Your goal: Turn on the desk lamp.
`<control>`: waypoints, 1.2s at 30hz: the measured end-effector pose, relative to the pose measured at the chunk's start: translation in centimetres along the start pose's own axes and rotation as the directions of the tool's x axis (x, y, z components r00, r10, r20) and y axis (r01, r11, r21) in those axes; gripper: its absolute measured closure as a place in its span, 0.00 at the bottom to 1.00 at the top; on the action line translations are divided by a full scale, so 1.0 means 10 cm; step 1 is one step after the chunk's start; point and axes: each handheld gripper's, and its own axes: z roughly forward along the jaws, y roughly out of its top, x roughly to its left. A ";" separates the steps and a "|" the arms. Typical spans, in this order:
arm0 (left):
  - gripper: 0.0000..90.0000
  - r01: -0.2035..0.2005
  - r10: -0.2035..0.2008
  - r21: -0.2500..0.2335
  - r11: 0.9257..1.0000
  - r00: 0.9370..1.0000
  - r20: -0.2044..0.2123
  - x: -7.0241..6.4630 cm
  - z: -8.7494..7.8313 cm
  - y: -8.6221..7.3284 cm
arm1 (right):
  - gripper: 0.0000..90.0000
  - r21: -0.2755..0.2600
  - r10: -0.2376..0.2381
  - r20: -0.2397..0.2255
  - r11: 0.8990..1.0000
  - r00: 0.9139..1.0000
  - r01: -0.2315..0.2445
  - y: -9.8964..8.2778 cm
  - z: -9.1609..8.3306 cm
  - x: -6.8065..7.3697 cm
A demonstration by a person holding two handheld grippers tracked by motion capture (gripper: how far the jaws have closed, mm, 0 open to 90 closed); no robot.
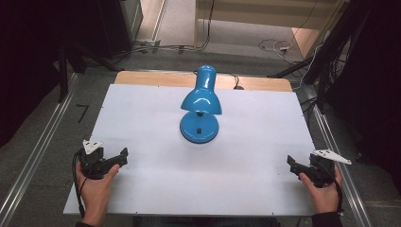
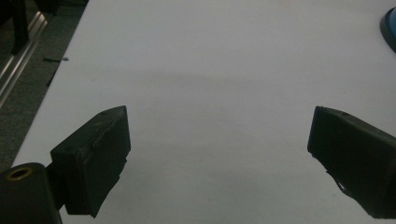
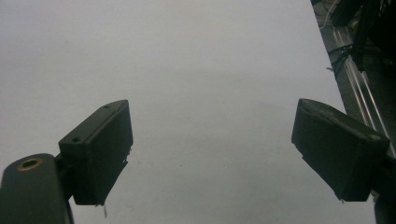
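The blue lamp (image 1: 200,111) stands upright at the middle of the white bench (image 1: 142,118), a bit toward the far side; round base nearer us, shade over it, neck running away toward the far edge, so its long axis lies roughly front-to-back. Cord looks to trail off the far edge, too small to be sure. From us it's ahead & inward of both hands, well apart from each. Left gripper (image 1: 124,155) sits at the near left part of the bench, right gripper (image 1: 289,161) at the near right; both point inward. We'd judge the left a touch nearer the lamp, though not by much. In the left gripper view a blue sliver of the lamp (image 2: 389,28) is cut off at the top right corner, so it lies ahead & right of those fingers (image 2: 100,158). Left gripper's fingers are spread wide w/ nothing between them, bare bench underneath; same for the right gripper (image 3: 212,149), wide apart & holding nothing. Switch on the base is a dark speck, can't make out more. Next reach, we reckon, goes forward & inward.
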 end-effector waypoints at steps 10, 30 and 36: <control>0.08 -0.004 0.004 -0.021 1.000 1.000 -0.003 -0.02 -0.02 0.01 | 0.12 0.004 -0.020 -0.054 1.000 0.998 0.020 0.01 -0.02 0.15; 0.08 -0.007 0.007 -0.019 1.000 1.000 0.001 -0.04 -0.02 0.01 | 0.13 -0.009 -0.056 -0.103 0.998 0.993 0.056 0.05 -0.01 0.33; 0.08 -0.013 0.013 -0.013 1.000 1.000 0.005 -0.04 -0.01 0.00 | 0.14 -0.004 -0.066 -0.113 0.998 0.991 0.066 0.06 0.01 0.39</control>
